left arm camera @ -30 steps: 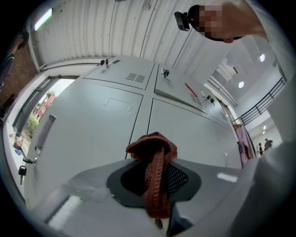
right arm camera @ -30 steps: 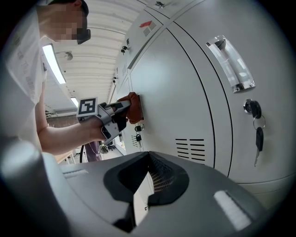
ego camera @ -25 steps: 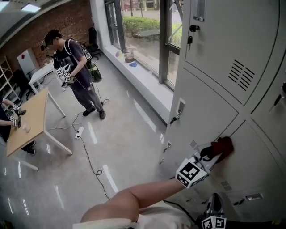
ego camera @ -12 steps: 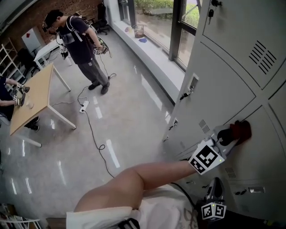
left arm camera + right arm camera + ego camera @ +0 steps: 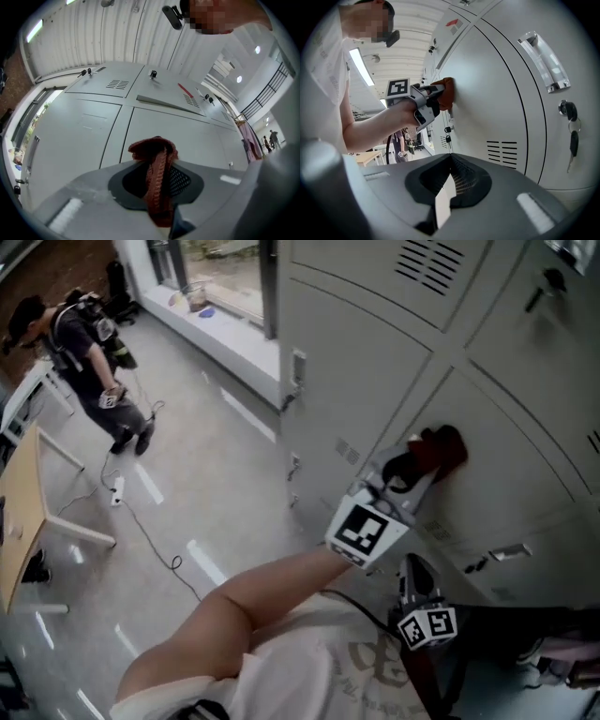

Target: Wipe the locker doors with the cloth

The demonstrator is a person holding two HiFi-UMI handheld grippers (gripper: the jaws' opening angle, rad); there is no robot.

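On the grey locker door [image 5: 511, 488], centre right, the cloth [image 5: 441, 448] is still being rubbed, clamped in the left gripper [image 5: 424, 463] jaws; the right gripper [image 5: 412, 573] jaws are being kept together

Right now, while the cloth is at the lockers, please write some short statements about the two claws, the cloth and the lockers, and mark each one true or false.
1. The left claw is shut on a red knitted cloth. True.
2. The cloth hangs free, away from the lockers. False: it is pressed against a grey locker door.
3. The right claw holds a second cloth. False: its jaws are together with nothing between them.
4. In the right gripper view, a key hangs from a lock on a locker. True.
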